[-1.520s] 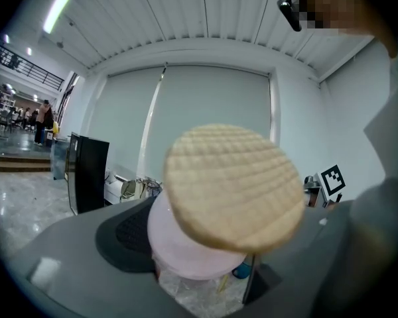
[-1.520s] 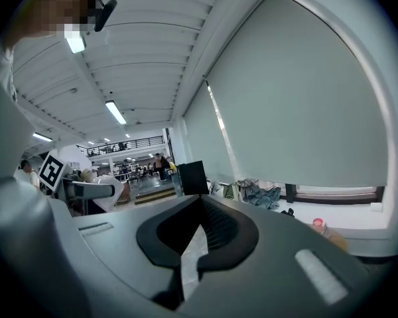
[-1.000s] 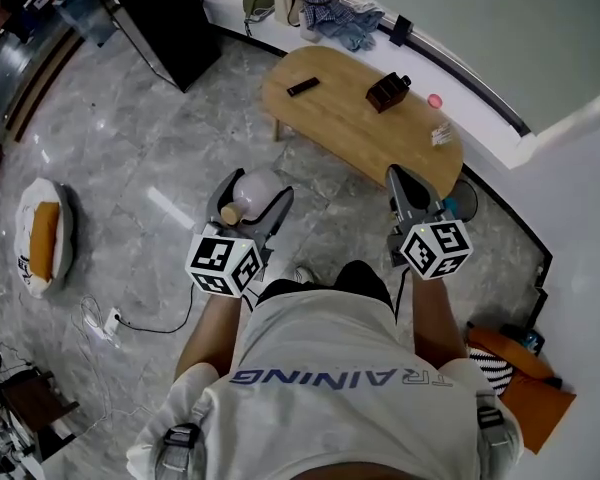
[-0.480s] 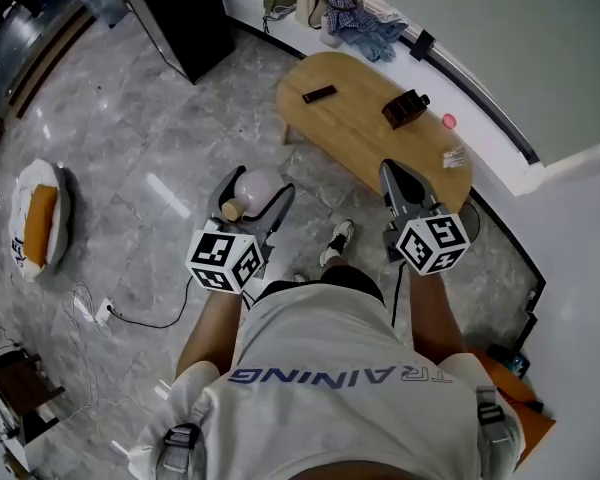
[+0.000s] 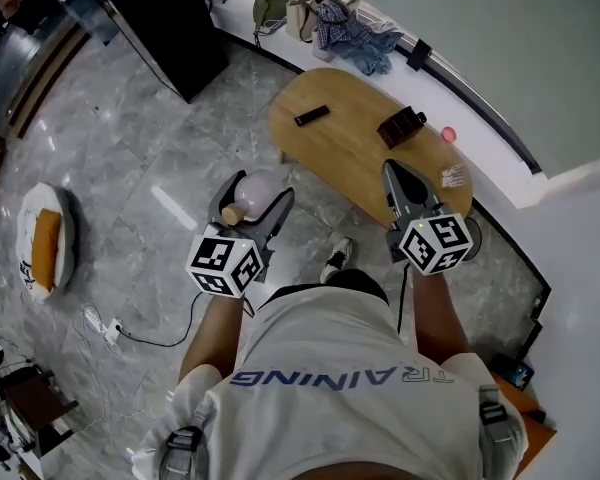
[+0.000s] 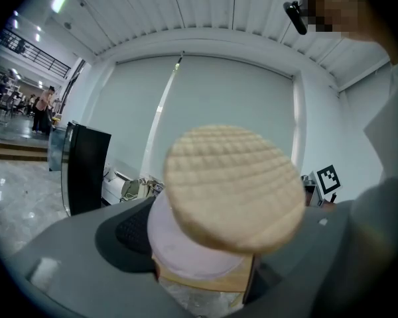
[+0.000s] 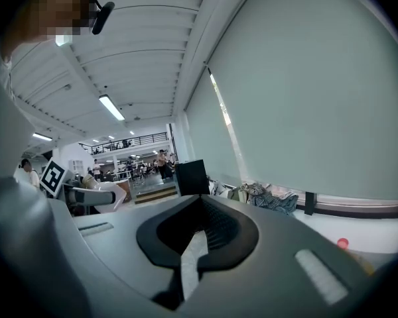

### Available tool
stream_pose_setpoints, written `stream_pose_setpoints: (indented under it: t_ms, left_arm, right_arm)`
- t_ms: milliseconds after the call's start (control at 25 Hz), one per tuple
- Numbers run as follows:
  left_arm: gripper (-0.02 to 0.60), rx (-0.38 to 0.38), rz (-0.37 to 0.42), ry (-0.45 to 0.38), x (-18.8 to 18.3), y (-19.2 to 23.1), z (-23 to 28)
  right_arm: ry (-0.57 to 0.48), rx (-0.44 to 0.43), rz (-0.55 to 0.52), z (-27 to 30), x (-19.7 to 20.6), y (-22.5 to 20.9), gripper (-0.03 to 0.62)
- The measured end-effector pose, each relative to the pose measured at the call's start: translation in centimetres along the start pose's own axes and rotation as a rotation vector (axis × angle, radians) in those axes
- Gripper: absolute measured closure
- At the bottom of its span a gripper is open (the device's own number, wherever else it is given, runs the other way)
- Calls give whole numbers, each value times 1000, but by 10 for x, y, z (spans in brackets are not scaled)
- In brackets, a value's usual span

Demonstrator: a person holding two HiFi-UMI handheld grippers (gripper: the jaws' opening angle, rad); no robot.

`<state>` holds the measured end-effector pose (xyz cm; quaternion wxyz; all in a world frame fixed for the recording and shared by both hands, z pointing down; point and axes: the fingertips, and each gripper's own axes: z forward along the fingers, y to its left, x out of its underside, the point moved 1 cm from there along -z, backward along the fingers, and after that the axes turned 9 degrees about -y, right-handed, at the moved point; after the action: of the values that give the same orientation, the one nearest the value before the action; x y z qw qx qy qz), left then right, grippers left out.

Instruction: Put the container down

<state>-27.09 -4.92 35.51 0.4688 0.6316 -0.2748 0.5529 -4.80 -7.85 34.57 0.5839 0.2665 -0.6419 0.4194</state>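
Observation:
A pale pink container [image 5: 263,185] with a round cork lid [image 5: 232,213] lies sideways between the jaws of my left gripper [image 5: 252,200], which is shut on it above the floor. In the left gripper view the lid [image 6: 232,187] fills the middle and faces the camera, with the pink body [image 6: 186,250] behind it. My right gripper [image 5: 394,173] is shut and holds nothing, its tips over the near edge of the oval wooden table [image 5: 330,148]. Its jaws [image 7: 198,244] meet in the right gripper view.
The table carries a black remote [image 5: 312,116], a dark box [image 5: 400,126], a small pink thing [image 5: 447,134] and a packet [image 5: 452,176]. A black cabinet [image 5: 170,28] stands at the back left. A cushion [image 5: 42,248] and a cable [image 5: 150,333] lie on the marble floor. A shoe [image 5: 338,258] shows below.
The person has stepped forward and one foot has shifted. The table has drawn slightly nearer to the right gripper. Both grippers keep their pose, and the left still holds the container.

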Motion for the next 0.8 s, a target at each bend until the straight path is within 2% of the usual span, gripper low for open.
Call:
stream_pose_setpoints:
  t_ms: [320, 560, 800]
  left_arm:
    - [178, 64, -1, 30, 5, -25, 116]
    - [178, 154, -1, 43, 1, -59, 199]
    - [178, 250, 1, 91, 2, -66, 248]
  right_arm:
    - [-4, 94, 24, 15, -13, -107, 580]
    - [-16, 164, 36, 22, -28, -186, 580]
    - [-37, 248, 63, 31, -31, -215, 580]
